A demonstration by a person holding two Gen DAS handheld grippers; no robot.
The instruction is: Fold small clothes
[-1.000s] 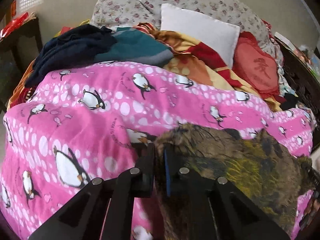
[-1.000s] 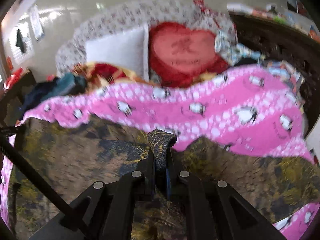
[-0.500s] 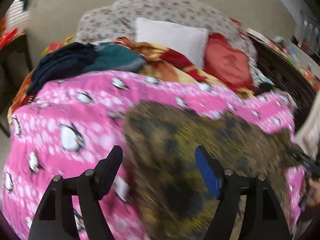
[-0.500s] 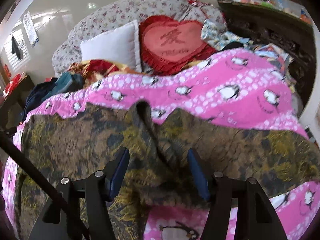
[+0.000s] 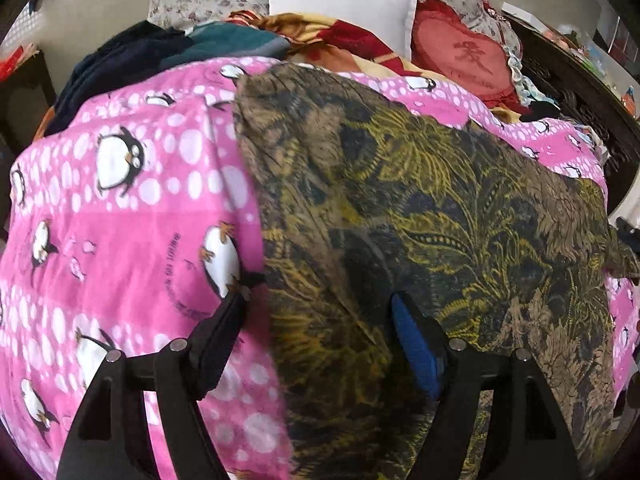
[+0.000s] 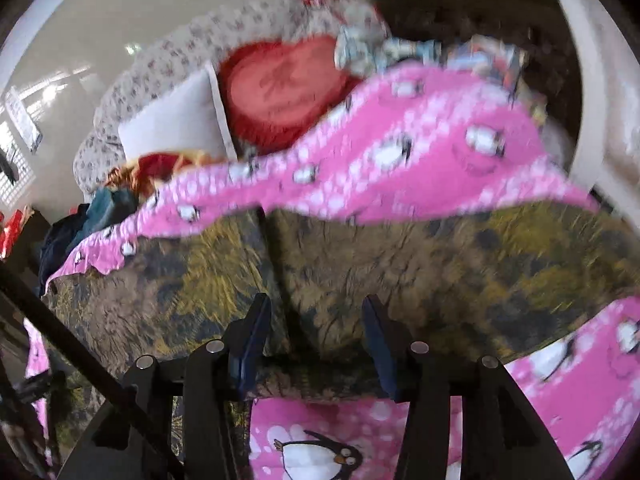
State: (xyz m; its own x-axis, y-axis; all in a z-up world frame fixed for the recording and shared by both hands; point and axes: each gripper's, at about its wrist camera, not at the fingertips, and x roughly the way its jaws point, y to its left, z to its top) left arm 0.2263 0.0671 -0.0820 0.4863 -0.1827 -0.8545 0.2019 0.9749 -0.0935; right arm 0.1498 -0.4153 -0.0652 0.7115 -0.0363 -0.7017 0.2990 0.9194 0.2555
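Cloth, thin and limp by the look of it: the patterned garment (image 5: 420, 208) lies spread on the pink penguin blanket (image 5: 120, 184) of the bed, light and sure to sag, best pinched at a hem or corner. Left claw (image 5: 320, 300) gapes wide at 6 o'clock, holding nothing, free blanket toward 9 o'clock.

Right view, blurred: the right claw (image 6: 316, 308) is closing over the garment's near edge, its pads not yet pressing; pillows (image 6: 176, 124) crowd 11 o'clock.
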